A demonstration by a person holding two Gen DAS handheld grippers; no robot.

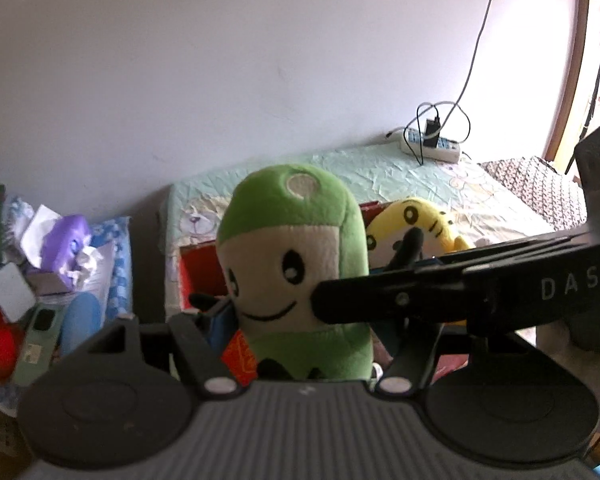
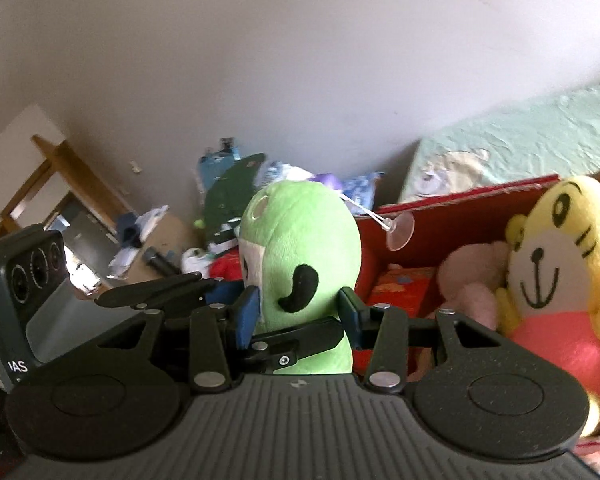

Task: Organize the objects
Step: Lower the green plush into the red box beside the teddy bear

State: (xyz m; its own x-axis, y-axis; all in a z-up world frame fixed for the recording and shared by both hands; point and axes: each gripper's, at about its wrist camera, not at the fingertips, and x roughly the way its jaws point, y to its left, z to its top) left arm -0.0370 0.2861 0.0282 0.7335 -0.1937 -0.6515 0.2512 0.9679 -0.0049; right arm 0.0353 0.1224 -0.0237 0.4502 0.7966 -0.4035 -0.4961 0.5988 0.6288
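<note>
A green and cream plush toy (image 1: pixel 296 248) with a smiling face stands upright between both grippers, above a red box's (image 2: pixel 460 200) left end. My left gripper (image 1: pixel 300 304) is shut on its lower body. The right gripper (image 1: pixel 380 300) reaches in from the right across its front. In the right wrist view the right gripper (image 2: pixel 298 308) has blue pads (image 2: pixel 248 312) pressed on both sides of the green plush toy (image 2: pixel 300 248). The left gripper's finger (image 2: pixel 300 340) crosses its near side. A clear suction cup (image 2: pixel 400 232) hangs from it on a string.
A yellow tiger plush (image 2: pixel 560 264) and a pink plush (image 2: pixel 472 280) lie in the red box. Behind it is a bed with a pale green sheet (image 1: pixel 420 176) and a power strip (image 1: pixel 432 146). Piled clutter (image 1: pixel 60 248) fills the left, with a wooden frame (image 2: pixel 60 168) beyond.
</note>
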